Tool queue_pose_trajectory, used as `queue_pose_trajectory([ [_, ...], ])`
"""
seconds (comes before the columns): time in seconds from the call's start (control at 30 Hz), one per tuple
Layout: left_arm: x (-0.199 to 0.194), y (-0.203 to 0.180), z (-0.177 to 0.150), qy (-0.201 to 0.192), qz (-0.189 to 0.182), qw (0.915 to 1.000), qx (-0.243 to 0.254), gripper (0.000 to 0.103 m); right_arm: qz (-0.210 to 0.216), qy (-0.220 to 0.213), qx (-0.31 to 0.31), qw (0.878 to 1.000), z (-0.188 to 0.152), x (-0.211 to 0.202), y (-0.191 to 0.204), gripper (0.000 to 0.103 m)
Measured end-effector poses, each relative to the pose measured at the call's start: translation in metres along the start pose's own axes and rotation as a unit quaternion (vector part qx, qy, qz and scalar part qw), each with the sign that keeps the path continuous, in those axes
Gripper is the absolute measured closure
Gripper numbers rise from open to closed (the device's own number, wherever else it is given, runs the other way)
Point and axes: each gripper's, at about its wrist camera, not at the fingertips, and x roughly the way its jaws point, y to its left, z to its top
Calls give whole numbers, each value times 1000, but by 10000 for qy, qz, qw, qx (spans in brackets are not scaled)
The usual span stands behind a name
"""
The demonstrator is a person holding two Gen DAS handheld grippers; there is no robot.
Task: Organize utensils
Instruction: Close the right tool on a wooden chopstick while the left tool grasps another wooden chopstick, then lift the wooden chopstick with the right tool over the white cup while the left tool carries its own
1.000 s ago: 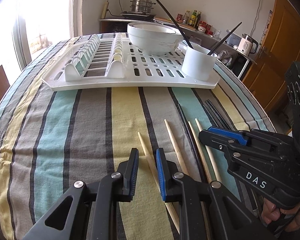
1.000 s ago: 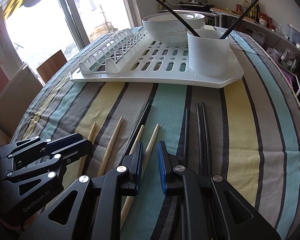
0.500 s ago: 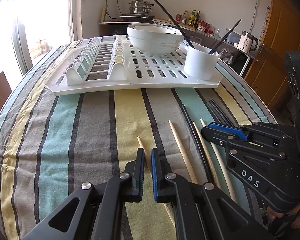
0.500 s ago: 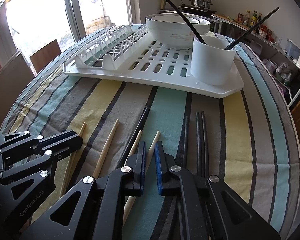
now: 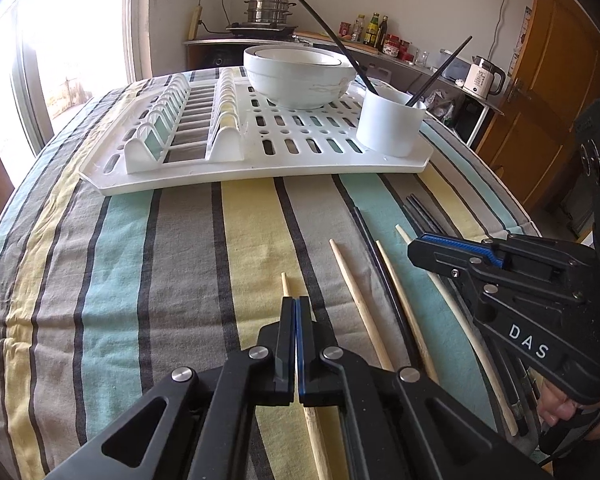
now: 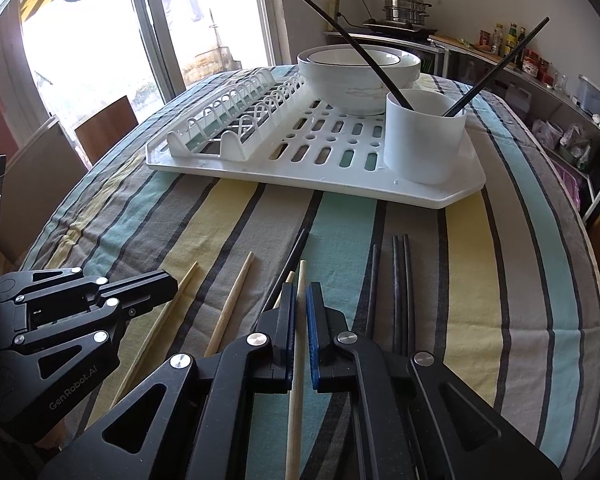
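Several wooden and black chopsticks lie on the striped tablecloth. My left gripper [image 5: 295,305] is shut on the leftmost wooden chopstick [image 5: 285,283], whose tip sticks out past the fingers. My right gripper [image 6: 299,300] is nearly closed around another wooden chopstick [image 6: 301,276] that runs between its blue pads. A white utensil cup [image 5: 390,123] [image 6: 424,136] stands on the white dish rack [image 5: 308,152] [image 6: 284,168] and holds two black chopsticks [image 6: 356,46]. Loose black chopsticks [image 6: 400,272] lie to the right of my right gripper.
Two stacked white bowls [image 5: 300,74] [image 6: 358,76] sit on the rack behind the cup. Two more wooden chopsticks [image 5: 358,296] lie between the grippers. A kitchen counter with a steel pot [image 5: 266,8], bottles and a kettle [image 5: 482,76] is behind the table. Chairs [image 6: 104,124] stand at the left.
Both grippers have closed from open: the left onto the leftmost wooden chopstick, the right around another wooden chopstick. Both have lowered slightly toward the table.
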Motion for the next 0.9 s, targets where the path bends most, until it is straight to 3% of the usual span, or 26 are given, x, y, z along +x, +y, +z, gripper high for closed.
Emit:
queue_pose_trajectory([
  [0.3,5,-8,3,279,171,9992,219,94,40,13,-4,10000,-2,1,-1,98],
  [0.6,11,-13,6,151,374,9979,500,98,95,-27,39,9999,-2,-2,-3,98],
  [0.8,7,-8,10,115,252,9989,390,99,191,-135,70,9997,-2,-9,-5,98],
  [0.9,-7,-6,16,-91,204,9991,364,99,297,-271,107,9991,0,-18,-6,98],
])
